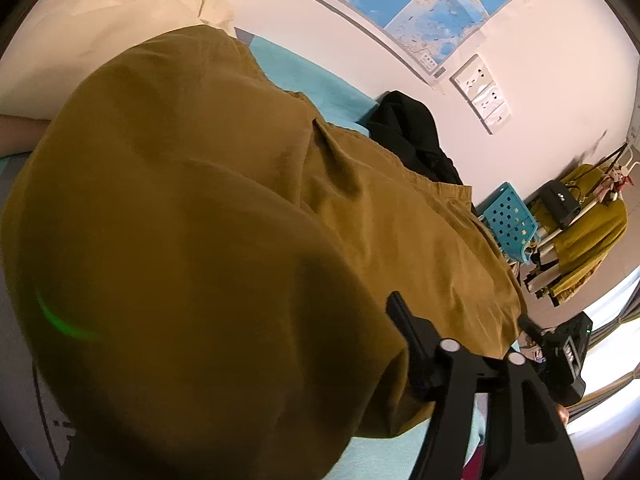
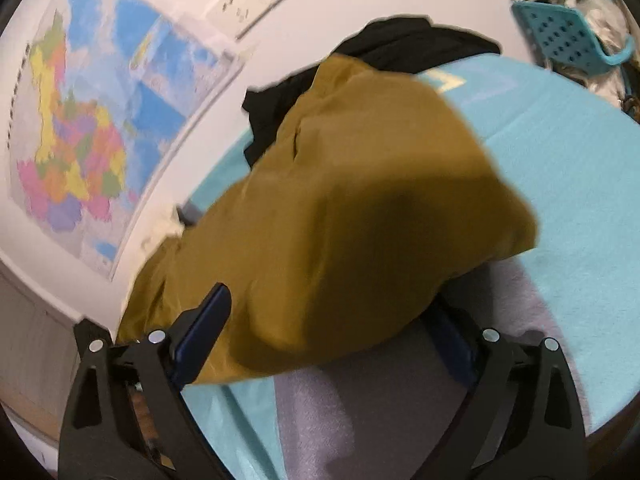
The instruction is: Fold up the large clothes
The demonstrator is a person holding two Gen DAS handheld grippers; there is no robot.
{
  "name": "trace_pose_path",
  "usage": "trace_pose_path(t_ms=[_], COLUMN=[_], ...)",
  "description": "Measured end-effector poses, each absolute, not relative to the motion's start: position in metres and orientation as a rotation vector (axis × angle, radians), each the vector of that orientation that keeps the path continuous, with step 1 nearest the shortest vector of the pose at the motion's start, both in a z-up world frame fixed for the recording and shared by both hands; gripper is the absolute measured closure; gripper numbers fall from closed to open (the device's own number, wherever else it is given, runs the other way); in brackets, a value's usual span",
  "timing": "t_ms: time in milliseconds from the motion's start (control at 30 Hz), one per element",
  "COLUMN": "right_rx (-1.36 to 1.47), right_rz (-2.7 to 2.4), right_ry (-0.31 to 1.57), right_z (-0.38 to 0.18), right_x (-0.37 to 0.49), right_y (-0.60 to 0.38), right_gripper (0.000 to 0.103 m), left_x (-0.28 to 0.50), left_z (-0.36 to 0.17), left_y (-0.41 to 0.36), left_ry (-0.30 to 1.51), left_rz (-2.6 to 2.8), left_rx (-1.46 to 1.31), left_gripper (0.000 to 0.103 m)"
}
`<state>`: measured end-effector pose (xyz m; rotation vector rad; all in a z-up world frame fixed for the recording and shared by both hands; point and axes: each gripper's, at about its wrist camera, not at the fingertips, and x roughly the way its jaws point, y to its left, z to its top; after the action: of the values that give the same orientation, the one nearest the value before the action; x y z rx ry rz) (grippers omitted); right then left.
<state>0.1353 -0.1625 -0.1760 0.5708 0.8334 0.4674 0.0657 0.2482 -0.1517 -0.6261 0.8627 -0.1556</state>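
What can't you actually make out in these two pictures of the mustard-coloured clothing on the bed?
- Left wrist view: the mustard garment fills the frame, hiding most of the left gripper and what kind of clothing it is.
- Right wrist view: the garment's edges are blurred, and it covers the tip of one finger of the right gripper.
- Both views: the black garment is partly buried.

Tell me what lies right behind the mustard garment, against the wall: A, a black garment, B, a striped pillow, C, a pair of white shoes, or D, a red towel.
A: a black garment is bunched behind the mustard garment, between it and the wall carrying the map; the left wrist view shows the same dark heap beyond the mustard cloth.
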Motion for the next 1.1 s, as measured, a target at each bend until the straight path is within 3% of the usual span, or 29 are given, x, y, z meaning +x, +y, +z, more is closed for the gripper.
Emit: trace_pose_path(t_ms=[333,367,400,467,567,667,733,767,900,1033,1100], right_rx=[0.645,0.651,0.66,0.696,0.718,0.701,0.668,0.651,0.646,0.655,0.696], right_rz=[0.518,0.513,0.501,0.491,0.498,0.521,0.51,0.505,0.523,0.546,0.556], right_ry=[0.76,0.749,0.732,0.726,0.749,0.753,0.763,0.765,0.776,0.784,0.791], right_z=[-0.172,-0.171,-0.171,-0.175,-0.182,-0.177,-0.175,-0.176,-0.179,-0.181,-0.183], right_x=[0.178,0.178,0.178,0.178,0.18,0.185,0.189,0.19,0.191,0.191,0.194], right_y=[-0.141,-0.141,-0.144,-0.151,-0.153,-0.145,-0.138,-0.136,-0.145,-0.148,-0.149], right_gripper=[0.012,0.018,0.033,0.041,0.036,0.02,0.02,0.025,0.052,0.053,0.045], left_x=[0.072,0.073,0.074,0.075,0.078,0.081,0.083,0.083,0.084,0.083,0.085], left_z=[-0.147,-0.146,-0.145,-0.145,-0.146,-0.145,-0.144,-0.144,-0.143,-0.142,-0.145], left_y=[0.246,0.245,0.244,0.245,0.244,0.24,0.237,0.236,0.233,0.233,0.234], left_ry=[0.884,0.888,0.885,0.879,0.883,0.885,0.89,0.897,0.912,0.912,0.92], left_rz=[-0.091,-0.079,-0.057,-0.037,-0.028,-0.023,-0.011,-0.007,0.033,0.026,0.027], left_rx=[-0.613,-0.599,-0.586,-0.591,-0.584,-0.564,-0.546,-0.535,-0.486,-0.467,-0.473], left_gripper=[0.032,0.032,0.033,0.033,0.031,0.026,0.027,0.027,0.045,0.049,0.047])
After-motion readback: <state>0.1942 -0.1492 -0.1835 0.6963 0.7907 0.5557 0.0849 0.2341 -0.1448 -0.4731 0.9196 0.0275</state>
